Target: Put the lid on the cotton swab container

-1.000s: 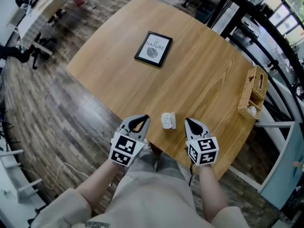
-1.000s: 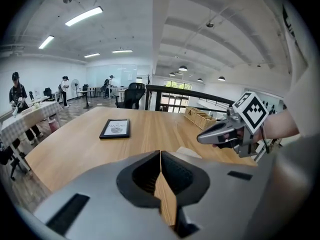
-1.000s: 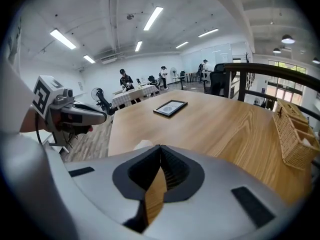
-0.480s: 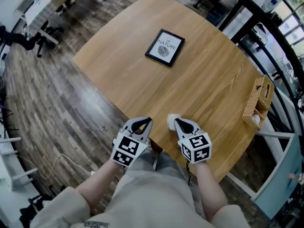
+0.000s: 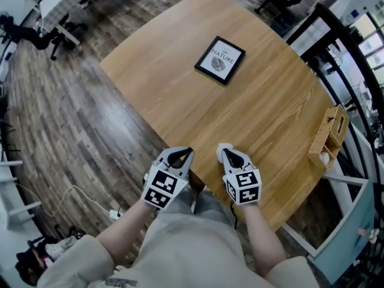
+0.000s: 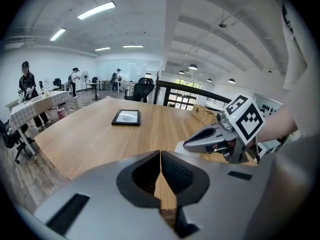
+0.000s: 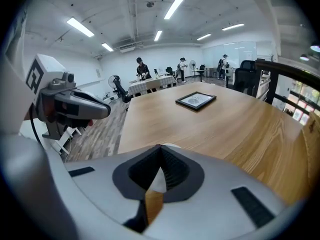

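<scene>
The cotton swab container [image 5: 222, 147] is a small white thing on the near edge of the wooden desk [image 5: 180, 83], and most of it is hidden behind the tip of the right gripper [image 5: 228, 155]. Only a white corner shows in the head view, so it is not possible to tell if the lid is on it. In the right gripper view a pale rim of it shows just over the jaw tips, and a white patch through the gap under them. In the left gripper view it is a white shape under the right gripper's nose. The framed picture [image 5: 220, 60] lies flat far up on the desk. Its print seems to read "OF NATURE" above a grey drawing, but the letters are small. A wicker basket [image 5: 327, 138] stands at the right edge of the desk and what it holds cannot be made out. The left gripper [image 5: 180, 156] is held over the desk edge, beside the right one and apart from it. Both point away from the person, with bare forearms behind them. The jaws of each gripper are pressed together at the tips and hold nothing.
</scene>
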Motion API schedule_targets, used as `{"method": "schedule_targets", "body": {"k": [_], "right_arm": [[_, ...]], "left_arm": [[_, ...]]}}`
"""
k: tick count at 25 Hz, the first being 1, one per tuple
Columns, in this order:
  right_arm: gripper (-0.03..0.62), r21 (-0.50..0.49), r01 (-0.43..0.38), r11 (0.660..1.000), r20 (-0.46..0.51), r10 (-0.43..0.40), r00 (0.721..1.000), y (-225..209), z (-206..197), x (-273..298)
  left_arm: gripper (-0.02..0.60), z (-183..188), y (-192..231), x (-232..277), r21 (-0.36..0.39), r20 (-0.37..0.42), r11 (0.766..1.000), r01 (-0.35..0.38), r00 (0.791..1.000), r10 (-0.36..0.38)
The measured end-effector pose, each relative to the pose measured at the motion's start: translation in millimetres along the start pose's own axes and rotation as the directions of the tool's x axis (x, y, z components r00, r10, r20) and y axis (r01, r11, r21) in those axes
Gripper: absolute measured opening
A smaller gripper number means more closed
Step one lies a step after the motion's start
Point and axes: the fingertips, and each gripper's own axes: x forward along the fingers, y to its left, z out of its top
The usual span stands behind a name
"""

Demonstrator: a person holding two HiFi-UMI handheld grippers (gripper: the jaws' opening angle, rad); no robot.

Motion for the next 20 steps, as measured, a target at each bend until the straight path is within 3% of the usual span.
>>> {"method": "schedule_targets", "body": {"k": [3, 8, 14, 20], "right_arm": [[0.026, 0.044, -0.013, 0.999, -0.010, 0.014, 1.000, -1, -1, 0], [0.026, 0.031, 0.031, 0.999, -0.004, -0.031, 1.000, -3, 10, -15], [0.026, 0.029, 0.031, 0.999, 0.136, -0.034, 0.990, 1, 70, -73], [0.026, -0.022, 0.057, 0.998, 0.305, -0.047, 0.951, 15, 138, -142]], "left_arm": [[0.026, 2, -3, -3, 0.005, 0.003, 1.000, 0.008, 1.000, -0.008], [0.026, 20, -5, -18, 0.034, 0.038, 0.999, 0.001, 0.999, -0.002], [0.026, 67, -11, -45, 0.080, 0.130, 0.997, -0.022, 0.991, 0.012], [0.026, 127, -23, -87, 0.186, 0.236, 0.981, -0.059, 0.972, 0.014]]}}
